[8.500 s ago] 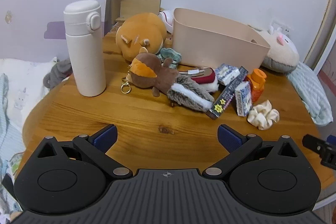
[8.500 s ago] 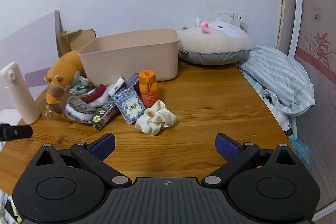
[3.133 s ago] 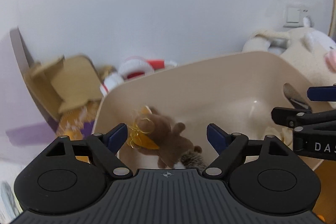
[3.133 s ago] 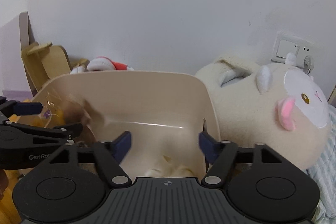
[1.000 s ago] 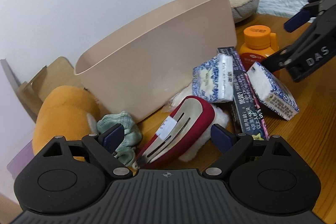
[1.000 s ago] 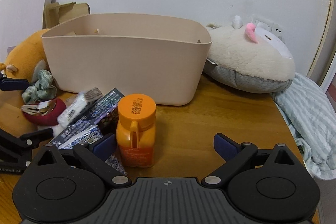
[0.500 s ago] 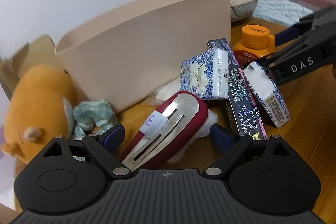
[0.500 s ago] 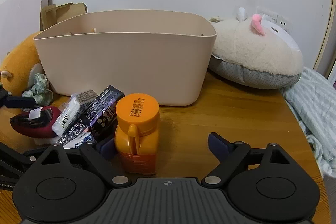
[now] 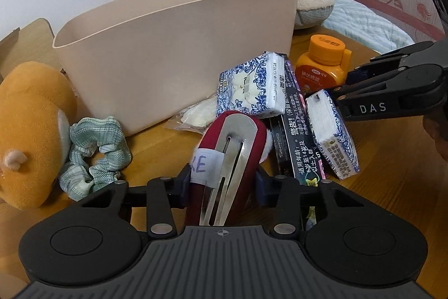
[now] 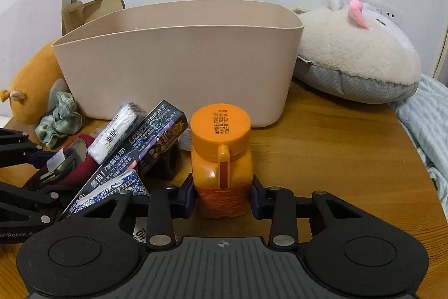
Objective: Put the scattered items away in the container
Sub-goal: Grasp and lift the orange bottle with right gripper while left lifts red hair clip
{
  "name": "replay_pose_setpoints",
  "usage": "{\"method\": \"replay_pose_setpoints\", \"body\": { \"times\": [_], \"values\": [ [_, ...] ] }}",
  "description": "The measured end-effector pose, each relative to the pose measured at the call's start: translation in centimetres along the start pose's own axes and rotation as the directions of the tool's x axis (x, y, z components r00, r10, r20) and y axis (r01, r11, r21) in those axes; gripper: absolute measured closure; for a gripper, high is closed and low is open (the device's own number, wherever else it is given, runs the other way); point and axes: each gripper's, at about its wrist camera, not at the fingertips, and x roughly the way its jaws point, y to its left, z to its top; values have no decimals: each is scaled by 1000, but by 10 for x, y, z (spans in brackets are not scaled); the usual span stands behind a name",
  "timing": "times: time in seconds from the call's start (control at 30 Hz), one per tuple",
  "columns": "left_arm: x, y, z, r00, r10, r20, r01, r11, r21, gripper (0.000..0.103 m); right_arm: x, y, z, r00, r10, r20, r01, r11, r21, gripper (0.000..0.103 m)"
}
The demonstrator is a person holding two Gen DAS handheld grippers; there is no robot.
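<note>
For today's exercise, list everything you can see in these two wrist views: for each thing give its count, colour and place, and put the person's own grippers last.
container: 1, beige, back of the table.
hair clip: 1, dark red with a silver metal clip, between the left pads.
bottle: 1, orange, between the right pads.
tissue packs: 2, blue and white, leaning on the pile.
long box: 1, black, between the packs.
scrunchie: 1, green check, left of the container.
plush toy: 1, orange, far left.
plush cushion: 1, cream and grey, right of the container.
left gripper: 1, black, just closed on the hair clip.
right gripper: 1, black, just closed on the bottle.
</note>
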Motion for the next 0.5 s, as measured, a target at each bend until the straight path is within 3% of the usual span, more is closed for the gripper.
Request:
{"method": "replay_pose_setpoints", "body": {
  "times": [0.5],
  "values": [
    [-32,4,-12,999,29,40,-26,997,-66,67,-28,-8,-4,998,25,57,-26,999,21,69]
  ]
}}
